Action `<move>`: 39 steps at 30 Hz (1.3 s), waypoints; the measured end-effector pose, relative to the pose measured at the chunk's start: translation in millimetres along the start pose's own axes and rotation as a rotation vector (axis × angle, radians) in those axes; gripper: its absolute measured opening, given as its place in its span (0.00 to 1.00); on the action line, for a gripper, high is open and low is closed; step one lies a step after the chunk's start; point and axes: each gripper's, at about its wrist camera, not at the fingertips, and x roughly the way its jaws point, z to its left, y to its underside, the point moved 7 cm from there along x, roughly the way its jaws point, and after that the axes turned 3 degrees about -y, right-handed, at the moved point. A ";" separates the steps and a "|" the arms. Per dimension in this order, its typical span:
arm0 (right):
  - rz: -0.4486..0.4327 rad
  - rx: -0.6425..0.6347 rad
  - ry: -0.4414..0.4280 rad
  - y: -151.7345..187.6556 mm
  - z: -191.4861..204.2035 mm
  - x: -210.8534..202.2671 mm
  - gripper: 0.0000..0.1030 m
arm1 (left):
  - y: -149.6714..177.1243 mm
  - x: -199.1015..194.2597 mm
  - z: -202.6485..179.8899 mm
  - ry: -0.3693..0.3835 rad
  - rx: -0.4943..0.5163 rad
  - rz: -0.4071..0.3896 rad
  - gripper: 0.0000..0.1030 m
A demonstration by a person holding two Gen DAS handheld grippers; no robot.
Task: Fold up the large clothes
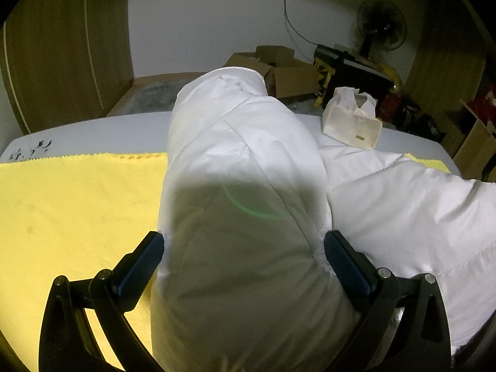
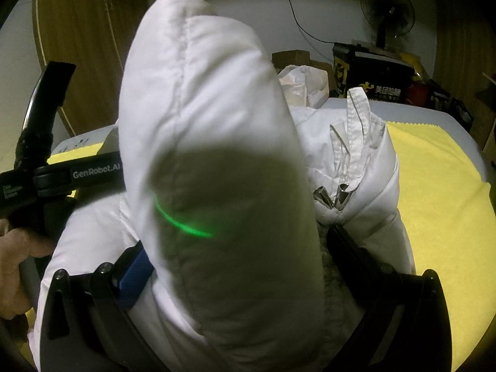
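A white padded jacket (image 1: pixel 248 161) lies on a yellow cloth (image 1: pixel 77 201) spread over the grey tabletop (image 1: pixel 93 127). Both grippers are gripping it. The left gripper (image 1: pixel 243 248) has a thick puffy section, probably a sleeve, wedged between its blue pads (image 1: pixel 141 263), and this stands up and away toward the far edge. The right gripper (image 2: pixel 238 248) clamps a similar bulging fold that rises in front of its camera, hiding much of the scene. In the right wrist view the left gripper's body (image 2: pixel 62 176) and the person's hand (image 2: pixel 18 266) show at the near left, so the two tools work just beside each other.

The folding looks to be at an early or middle step: the jacket is bunched and lifted, not flat, and no neat rectangle shows. The collar with its zipper pulls (image 2: pixel 331 197) sits loose to the right. Laying the held parts across the body and smoothing probably remain.

Open yellow cloth lies left of the jacket in the left view and right of it in the right view. A tissue pack (image 1: pixel 353 121) rests near the far edge, touching or just beside the jacket, and could be nudged off. Beyond the far edge stand cardboard boxes (image 1: pixel 279 71) and a fan (image 1: pixel 381 24).
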 end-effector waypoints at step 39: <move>0.003 0.166 -0.198 -51.9 -2.2 27.9 0.99 | -3.0 -134.8 77.6 -0.086 -0.017 -0.119 1.00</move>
